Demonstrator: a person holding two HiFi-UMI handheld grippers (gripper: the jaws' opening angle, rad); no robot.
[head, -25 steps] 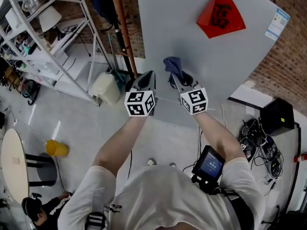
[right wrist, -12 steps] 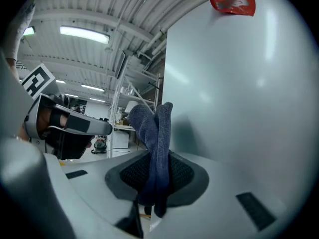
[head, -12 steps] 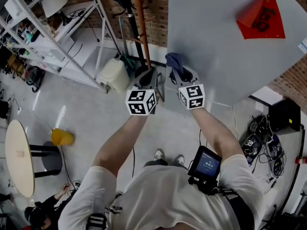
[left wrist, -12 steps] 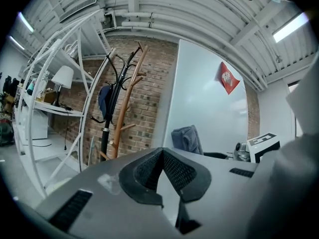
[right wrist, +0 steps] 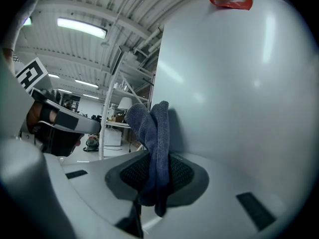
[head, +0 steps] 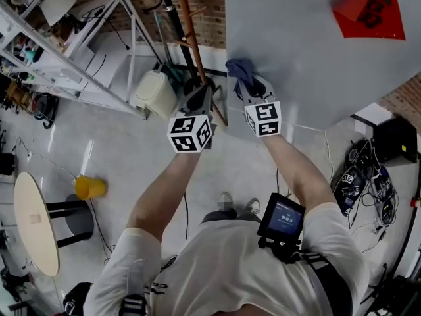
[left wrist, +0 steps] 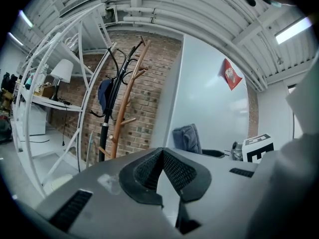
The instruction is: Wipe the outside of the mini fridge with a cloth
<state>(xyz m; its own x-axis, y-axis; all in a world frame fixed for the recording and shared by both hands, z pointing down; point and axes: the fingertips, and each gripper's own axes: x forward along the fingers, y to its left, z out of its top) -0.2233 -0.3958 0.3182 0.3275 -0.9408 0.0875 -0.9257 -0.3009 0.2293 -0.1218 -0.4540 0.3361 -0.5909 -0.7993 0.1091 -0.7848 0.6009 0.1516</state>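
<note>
- Blue-grey cloth stands folded between the jaws of the right gripper, which are closed on its lower part. Its free end sticks out past the tips, probably so fabric rather than plastic meets the mini fridge.
- The cloth sits at the fridge's pale front near its left edge, far from the red sticker. Whether it actually touches the fridge is unclear.
- The left gripper has its jaws together on nothing. It hangs just off the fridge's left edge, seemingly parked clear of the wiping.
- Both forearms reach forward towards the fridge, the right one further in.
</note>
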